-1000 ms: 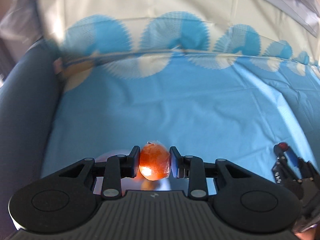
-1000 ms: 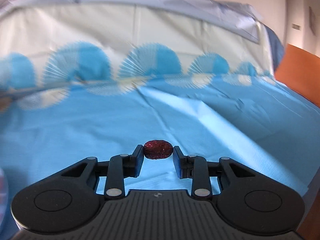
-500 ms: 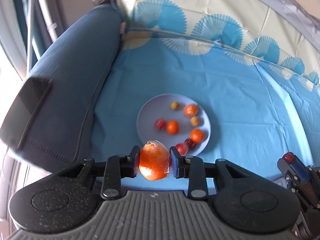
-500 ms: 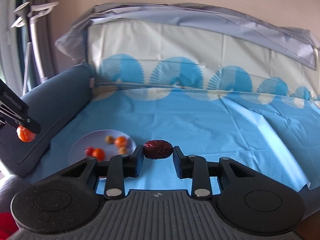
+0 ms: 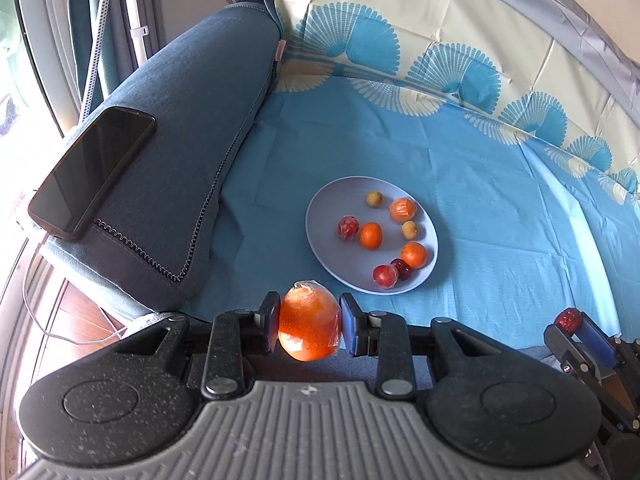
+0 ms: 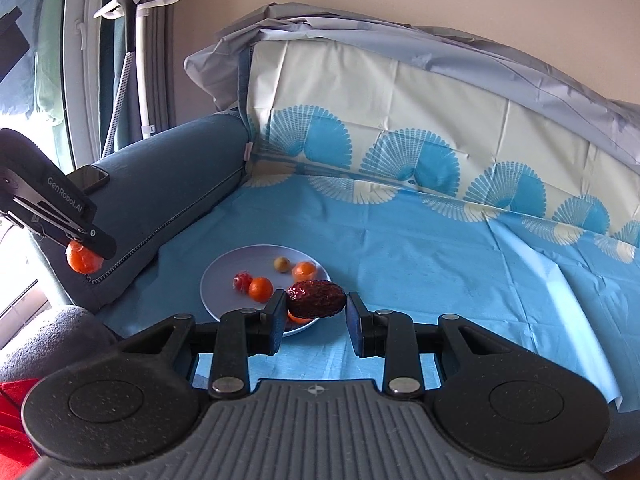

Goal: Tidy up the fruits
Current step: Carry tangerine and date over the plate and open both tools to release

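Left gripper: our left gripper [image 5: 309,326] is clamped on a wrapped orange [image 5: 309,327]; both pads press its sides. We hold it above the front edge of the blue cloth [image 5: 500,208], near the plate but not over it.
Right gripper: our right gripper [image 6: 316,307] carries a dark red fruit [image 6: 316,299]. The left pad touches it; on the right pad we see a thin gap, so we cannot tell if the grip is firm on that side.
Plate: a pale blue plate [image 5: 320,216] lies on the cloth, beside the armrest [image 5: 180,128].
Fruits on plate: we count eight pieces. Three are orange, with a tangerine [image 5: 371,235] near the middle; two are small yellowish ones; three are red, and a wrapped red fruit [image 5: 348,227] lies to the left of the tangerine.
Armrest: a dark phone [image 5: 93,170] lies flat on its top.
Side view: from the right wrist camera, the left gripper and its orange appear at the left, in front of the armrest.
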The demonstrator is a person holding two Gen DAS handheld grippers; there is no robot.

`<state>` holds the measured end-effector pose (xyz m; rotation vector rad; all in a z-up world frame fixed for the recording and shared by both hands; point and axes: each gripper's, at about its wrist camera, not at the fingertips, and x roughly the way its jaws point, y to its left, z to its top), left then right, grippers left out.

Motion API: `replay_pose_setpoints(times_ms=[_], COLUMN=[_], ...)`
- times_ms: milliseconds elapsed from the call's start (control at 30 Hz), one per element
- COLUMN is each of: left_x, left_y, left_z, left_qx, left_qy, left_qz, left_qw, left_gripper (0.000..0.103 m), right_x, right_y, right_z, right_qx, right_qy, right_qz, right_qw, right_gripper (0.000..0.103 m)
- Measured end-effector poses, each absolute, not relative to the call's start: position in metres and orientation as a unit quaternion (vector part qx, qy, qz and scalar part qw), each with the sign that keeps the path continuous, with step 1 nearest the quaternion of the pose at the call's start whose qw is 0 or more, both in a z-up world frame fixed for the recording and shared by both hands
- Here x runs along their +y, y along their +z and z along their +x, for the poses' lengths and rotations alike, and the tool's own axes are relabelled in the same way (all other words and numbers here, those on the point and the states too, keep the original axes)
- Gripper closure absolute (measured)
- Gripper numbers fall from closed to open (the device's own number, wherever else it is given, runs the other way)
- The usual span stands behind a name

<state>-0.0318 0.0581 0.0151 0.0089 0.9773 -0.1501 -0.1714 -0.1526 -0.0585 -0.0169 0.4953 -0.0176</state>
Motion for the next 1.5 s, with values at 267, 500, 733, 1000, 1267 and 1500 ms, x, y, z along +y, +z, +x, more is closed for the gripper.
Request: replay_pose_setpoints(times_ms=[267,500,733,1000,1267,1500], left_x=[0.056,0.054,0.052,0.049,0.048,0.050], left_y=[0.014,0.011,0.009,0.006,0.004,0.001], left_z=[-0.032,-0.029,-0.026,-0.019,-0.017,-0.014], left_qx=[0.467,0.468,0.469,0.473,0.474,0.477], left_qy=[-0.077,-0.076,-0.078,-0.083,-0.082,-0.085], left_qz=[0.006,0.011,0.012,0.017,0.019,0.017], left_qw=[0.881,0.880,0.879,0.877,0.876,0.874], left_gripper=[0.068,0.068,0.068,0.068,0.068,0.068], right_x=[-0.150,-0.149,-0.148,-0.149,-0.149,-0.149], right_y=[-0.059,-0.062,-0.065,-0.068,-0.069,-0.070], right_z=[-0.168,-0.163,-0.157,-0.150,-0.146,-0.146], right_qx=[0.253,0.263,0.271,0.279,0.282,0.286], right_qy=[-0.005,-0.003,-0.001,0.002,0.004,0.003], right_qz=[-0.015,-0.014,-0.017,-0.015,-0.015,-0.016], right_qw=[0.967,0.965,0.963,0.960,0.959,0.958], right_gripper=[0.070,0.070,0.070,0.070,0.070,0.070])
